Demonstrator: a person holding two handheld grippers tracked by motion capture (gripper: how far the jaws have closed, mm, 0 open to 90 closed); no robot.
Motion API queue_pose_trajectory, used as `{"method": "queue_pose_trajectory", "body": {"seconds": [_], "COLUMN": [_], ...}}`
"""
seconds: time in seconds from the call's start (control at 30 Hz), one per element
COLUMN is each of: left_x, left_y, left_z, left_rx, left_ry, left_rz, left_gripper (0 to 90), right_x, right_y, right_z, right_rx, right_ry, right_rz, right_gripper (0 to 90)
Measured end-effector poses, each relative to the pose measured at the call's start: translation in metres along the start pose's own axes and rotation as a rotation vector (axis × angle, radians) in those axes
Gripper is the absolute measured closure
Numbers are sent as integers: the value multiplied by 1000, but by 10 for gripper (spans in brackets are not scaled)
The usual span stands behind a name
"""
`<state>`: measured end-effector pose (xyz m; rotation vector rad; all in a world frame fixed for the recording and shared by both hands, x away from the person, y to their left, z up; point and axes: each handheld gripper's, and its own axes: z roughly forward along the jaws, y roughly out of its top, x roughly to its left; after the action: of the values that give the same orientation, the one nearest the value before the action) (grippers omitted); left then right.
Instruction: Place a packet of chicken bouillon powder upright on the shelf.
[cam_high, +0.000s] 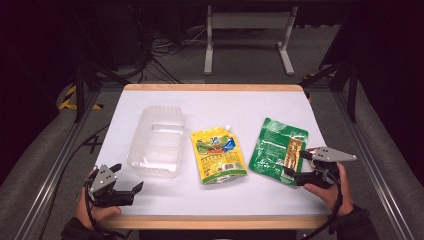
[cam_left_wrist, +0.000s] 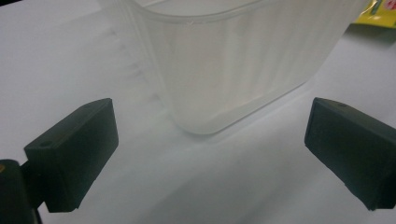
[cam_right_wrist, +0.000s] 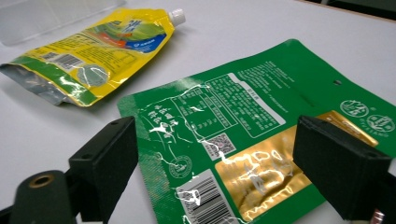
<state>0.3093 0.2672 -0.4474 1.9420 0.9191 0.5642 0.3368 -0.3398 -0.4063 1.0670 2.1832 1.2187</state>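
I am bringing my released right tool (cam_high: 296, 164) over the green pouch (cam_high: 276, 149); left tool (cam_high: 125, 180) (also released) is waiting near the empty container (cam_high: 156, 141). Nothing packed yet.

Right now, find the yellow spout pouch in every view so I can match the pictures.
High view: yellow spout pouch at table centre, between the clear tub and the green packet.
Left gripper view: a yellow corner at top right, behind the tub.
Right gripper view: upper left, beyond the green packet.
Shared landmark: the clear tub.

Black claws (cam_high: 125, 184), grey triangular plates, dark sleeves (cam_high: 357, 227)
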Motion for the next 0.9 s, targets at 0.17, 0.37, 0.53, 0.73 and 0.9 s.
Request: {"method": "queue_pose_trajectory", "body": {"seconds": [0.17,0.37,0.53,0.73,0.9], "left_x": [-4,-11,-10,-12,-14], "left_y": [-2,-2,1,1,0], "left_z": [0,3,7,9,9], "left_rx": [15,25,22,29,32], "left_ry": [-18,-44,-50,-60,-66], "left_rz": [-10,14,2,-4,-6], "left_gripper": [71,76,77,81,83], "right_x": [0,4,7,10,19], "right_y": [1,13,35,62,80], "right_z": [2,13,35,78,114], "right_rx": [11,28,57,90,114], "right_ry": [21,60,128,190,228], "right_rz": [9,16,3,6,37], "right_gripper": [143,152,148,166,158]}}
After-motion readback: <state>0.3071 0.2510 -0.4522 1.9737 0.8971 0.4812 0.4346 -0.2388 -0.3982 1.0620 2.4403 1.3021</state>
